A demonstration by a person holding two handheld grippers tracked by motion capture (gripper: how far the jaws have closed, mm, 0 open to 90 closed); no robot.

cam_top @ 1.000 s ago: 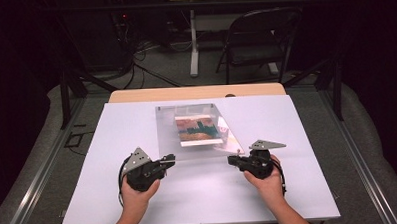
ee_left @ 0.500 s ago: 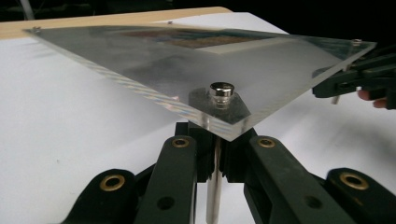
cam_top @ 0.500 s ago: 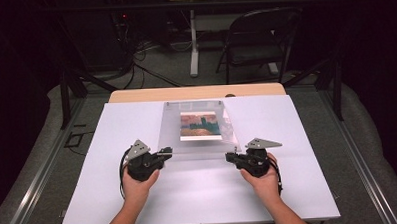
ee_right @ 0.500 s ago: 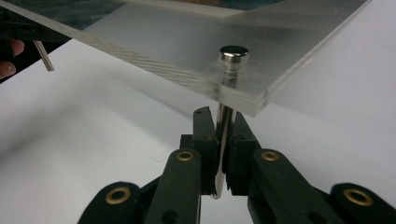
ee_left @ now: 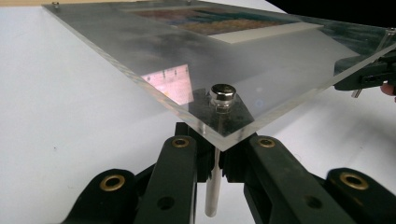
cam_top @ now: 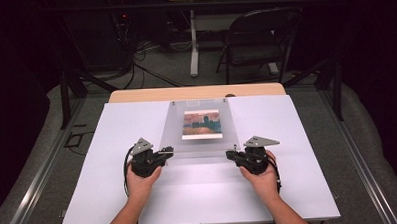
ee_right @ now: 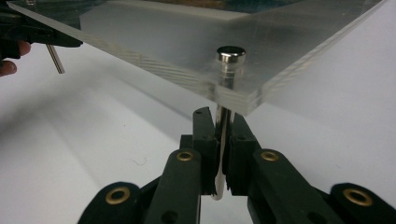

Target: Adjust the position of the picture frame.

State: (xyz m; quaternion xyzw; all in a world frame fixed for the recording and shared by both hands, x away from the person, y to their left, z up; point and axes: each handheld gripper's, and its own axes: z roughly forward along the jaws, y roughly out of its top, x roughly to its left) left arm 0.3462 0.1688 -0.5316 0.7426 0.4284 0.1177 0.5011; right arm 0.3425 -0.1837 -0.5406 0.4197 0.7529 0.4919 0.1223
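Acrylic frame | left gripper, right gripper each clamped on a near-corner metal post | near edge raised for level lowering onto tabletop

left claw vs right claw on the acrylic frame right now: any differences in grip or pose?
Left claw holds the near-left corner post of the acrylic frame; right claw holds the near-right post. The left claw's grey plate looks smaller and tilted; the right claw's plate looks longer and flatter. Shared: both claws are shut on a metal post under a capped corner, frame between them.
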